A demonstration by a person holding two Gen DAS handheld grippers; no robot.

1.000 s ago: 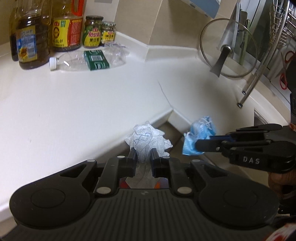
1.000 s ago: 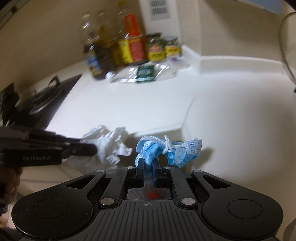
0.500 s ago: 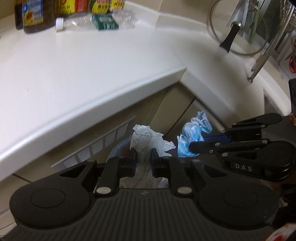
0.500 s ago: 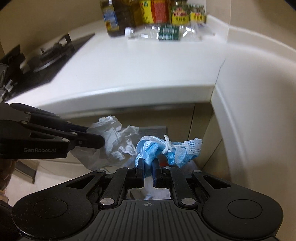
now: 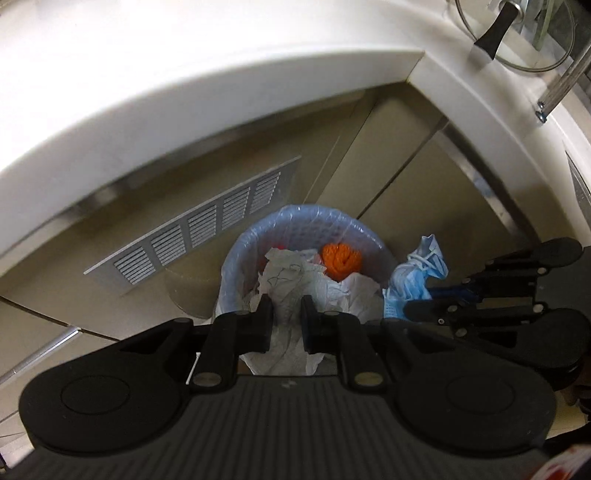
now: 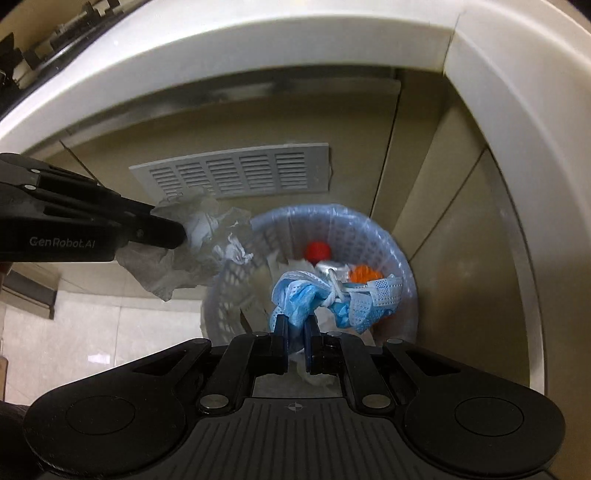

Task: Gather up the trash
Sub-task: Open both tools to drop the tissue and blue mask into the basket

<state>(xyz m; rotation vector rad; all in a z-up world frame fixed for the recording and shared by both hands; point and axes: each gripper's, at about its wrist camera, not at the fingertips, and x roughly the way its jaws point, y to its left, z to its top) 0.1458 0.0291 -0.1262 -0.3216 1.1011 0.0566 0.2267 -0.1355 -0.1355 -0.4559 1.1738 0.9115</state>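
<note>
My left gripper is shut on a crumpled white paper tissue, which hangs over the open waste basket. In the right wrist view that same left gripper holds the tissue just left of the basket rim. My right gripper is shut on a blue face mask above the basket's mouth. The left wrist view shows the mask and the right gripper just right of the basket. Orange and red bits and white paper lie inside the basket.
The lined lattice basket stands on the floor in the cabinet corner under the white countertop edge. A louvred vent panel sits in the cabinet front behind it. A glass pot lid leans on the counter at top right. Pale floor tiles lie to the left.
Both grippers have sunk from counter height and tipped downward, carrying the tissue and the mask. The counter has slid up out of view and the basket has come into sight below.
</note>
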